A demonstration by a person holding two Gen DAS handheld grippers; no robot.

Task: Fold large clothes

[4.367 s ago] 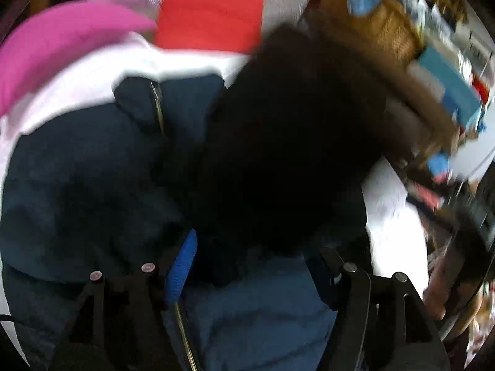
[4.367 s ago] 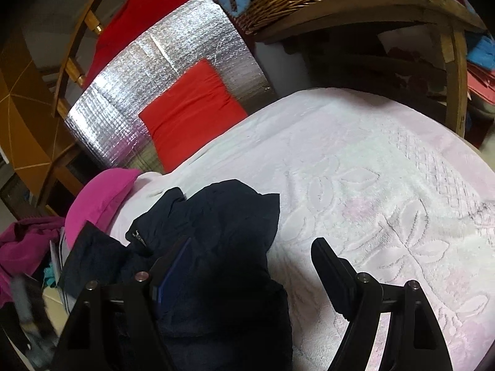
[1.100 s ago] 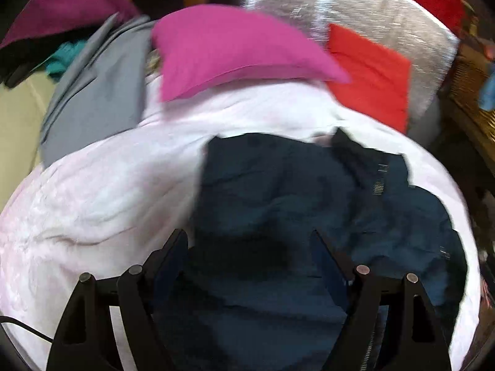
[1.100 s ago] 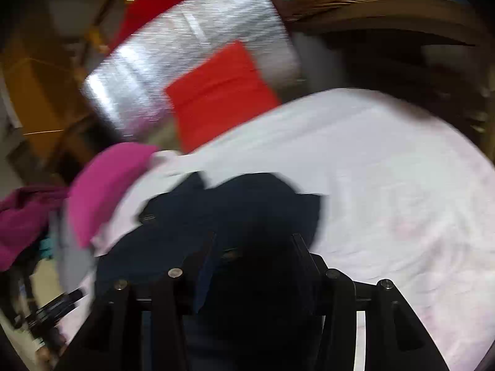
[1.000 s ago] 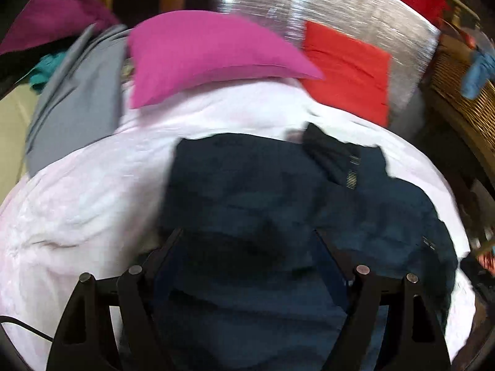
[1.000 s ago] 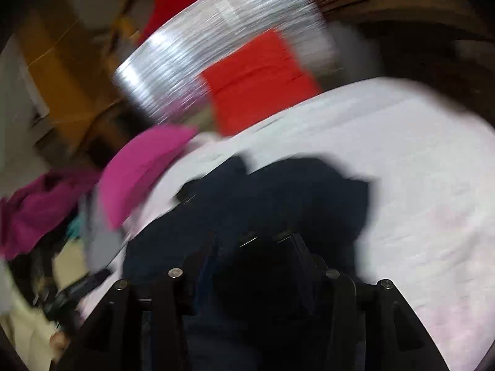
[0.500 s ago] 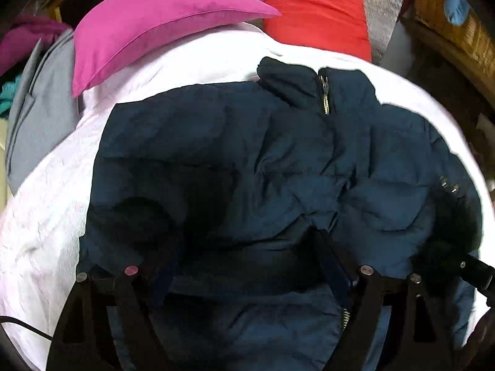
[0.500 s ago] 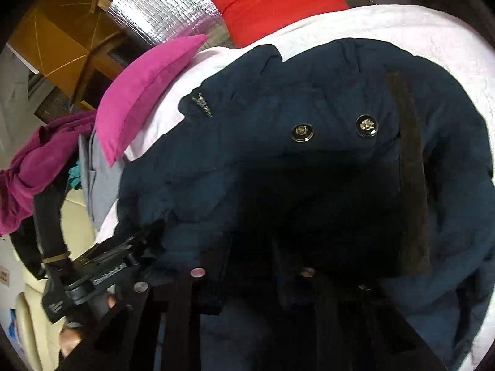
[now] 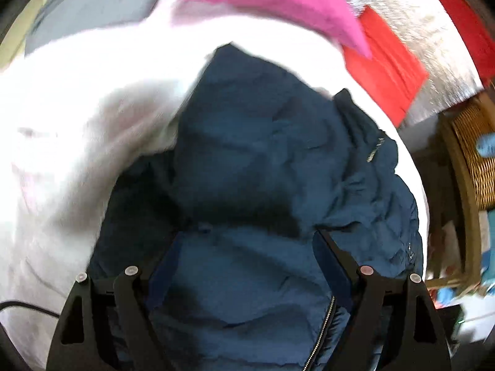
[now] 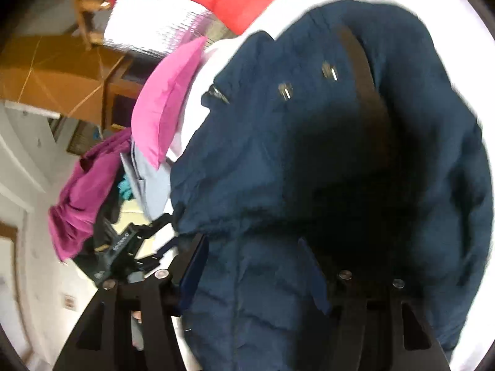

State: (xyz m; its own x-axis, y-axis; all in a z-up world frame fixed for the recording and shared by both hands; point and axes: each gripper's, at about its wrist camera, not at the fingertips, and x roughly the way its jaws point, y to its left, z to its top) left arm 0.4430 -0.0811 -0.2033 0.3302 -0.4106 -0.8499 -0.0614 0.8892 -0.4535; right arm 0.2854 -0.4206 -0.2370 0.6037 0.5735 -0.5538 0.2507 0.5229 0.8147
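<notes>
Since the earlier frames, both grippers have dropped onto the navy padded jacket, which now lies spread over the white bedspread instead of hanging bunched above it.

Nearest, the left gripper stands with its jaws wide, jacket fabric and the lower zip lying between the pads and not pinched. The right gripper has its jaws opening, with quilted cloth between them; no pad visibly presses on it.

Mid-field, the jacket body is creased, one panel lapped over another, with two snap studs showing on the upper layer in the right wrist view.

Beyond, a pink pillow and a red cushion rest at the head of the bed against a silver foil panel.

Risks, as judged:
- The puffy, slippery shell may spring back once let go, undoing the lapped panel.
- A wide jaw closing now could gather several layers at once and drag the whole garment rather than one edge.
- The zip teeth or the studs could snag on a pad.
- The jacket edge nearest the right gripper lies close to the bed's side, so a pull that way might slide it off.
</notes>
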